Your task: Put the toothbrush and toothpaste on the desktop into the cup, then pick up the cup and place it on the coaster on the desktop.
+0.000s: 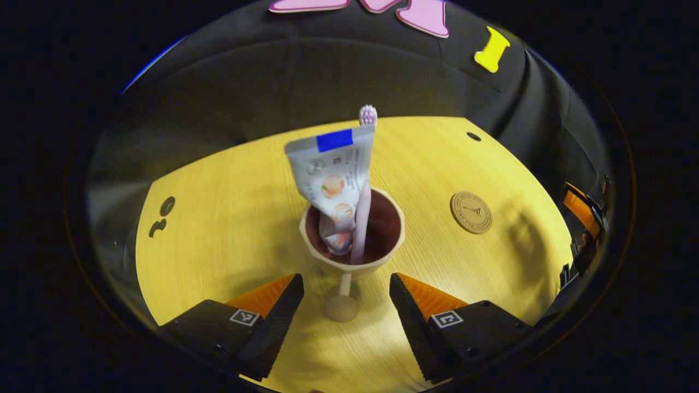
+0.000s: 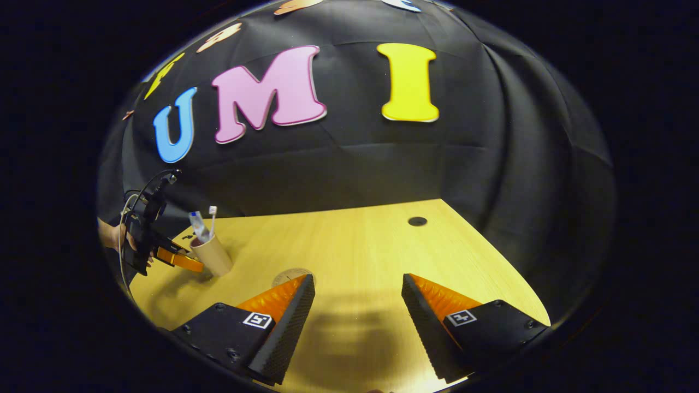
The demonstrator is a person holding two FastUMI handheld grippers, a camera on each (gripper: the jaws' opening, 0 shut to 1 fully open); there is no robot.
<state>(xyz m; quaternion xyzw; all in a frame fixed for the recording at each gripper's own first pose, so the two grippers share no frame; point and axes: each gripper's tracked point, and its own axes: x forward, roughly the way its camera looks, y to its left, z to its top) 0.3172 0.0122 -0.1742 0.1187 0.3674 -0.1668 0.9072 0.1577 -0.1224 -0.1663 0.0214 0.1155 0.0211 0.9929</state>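
Note:
A beige cup (image 1: 352, 262) with a dark inside stands on the yellow wooden desktop (image 1: 229, 218), just beyond my left gripper (image 1: 347, 279). That gripper is open, its fingers either side of the cup's near wall and not pressing on it. In the cup stand a white toothpaste tube (image 1: 332, 174) and a pale pink toothbrush (image 1: 362, 207), bristles up. A round brown coaster (image 1: 471, 212) lies to the right of the cup. My right gripper (image 2: 358, 279) hangs open over bare desktop; far off to its left are the cup (image 2: 212, 255) and the left gripper (image 2: 180, 261).
A short peg with a round end (image 1: 342, 308) shows below the cup between the left fingers. Small dark holes (image 1: 473, 136) mark the desktop near its far edge. The coaster (image 2: 292, 274) peeks out behind the right gripper's left finger. A hand (image 2: 112, 236) holds the left gripper.

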